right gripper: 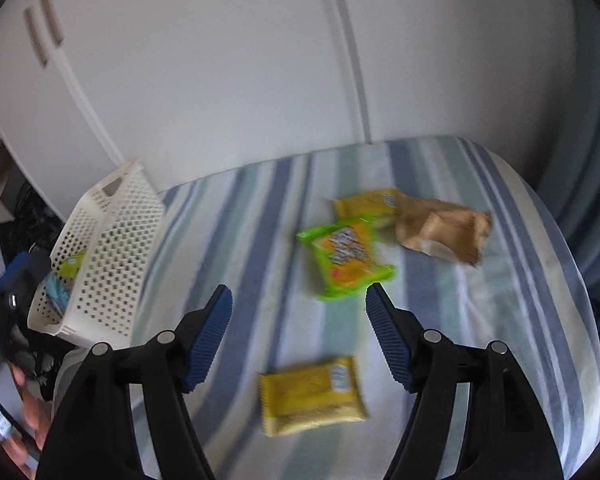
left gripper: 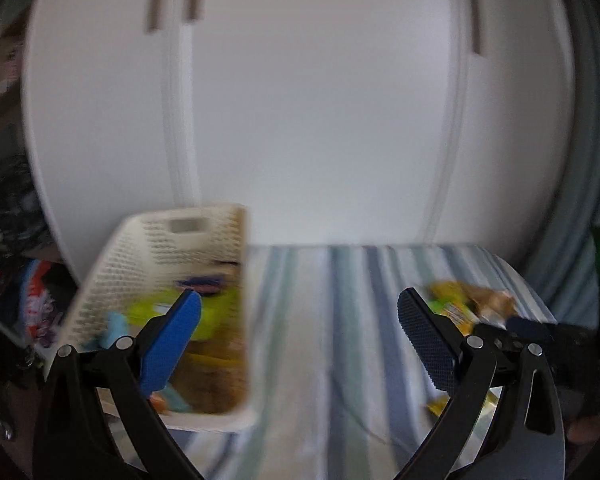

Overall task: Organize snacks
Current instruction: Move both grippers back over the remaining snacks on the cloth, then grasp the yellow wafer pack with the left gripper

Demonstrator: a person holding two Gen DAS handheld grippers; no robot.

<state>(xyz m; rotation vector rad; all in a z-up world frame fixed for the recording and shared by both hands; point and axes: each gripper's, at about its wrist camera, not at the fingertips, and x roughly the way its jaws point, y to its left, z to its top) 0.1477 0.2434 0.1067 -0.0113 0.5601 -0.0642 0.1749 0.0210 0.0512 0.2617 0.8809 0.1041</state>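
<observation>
Striped bed (right gripper: 480, 320) — white basket (right gripper: 112, 264), four snack packets (right gripper: 346, 260)

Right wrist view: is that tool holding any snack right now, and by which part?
Nothing is held. The right tool is open above the striped cloth, its fingers empty; the left tool is open and empty too.

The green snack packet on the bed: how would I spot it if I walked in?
Find the blue-striped bed cover in front of the white wardrobe. Four loose packets lie right of the white basket. The green snack packet lies mid-cluster, the only one with bright lime edges; its neighbours are yellow or tan.
</observation>
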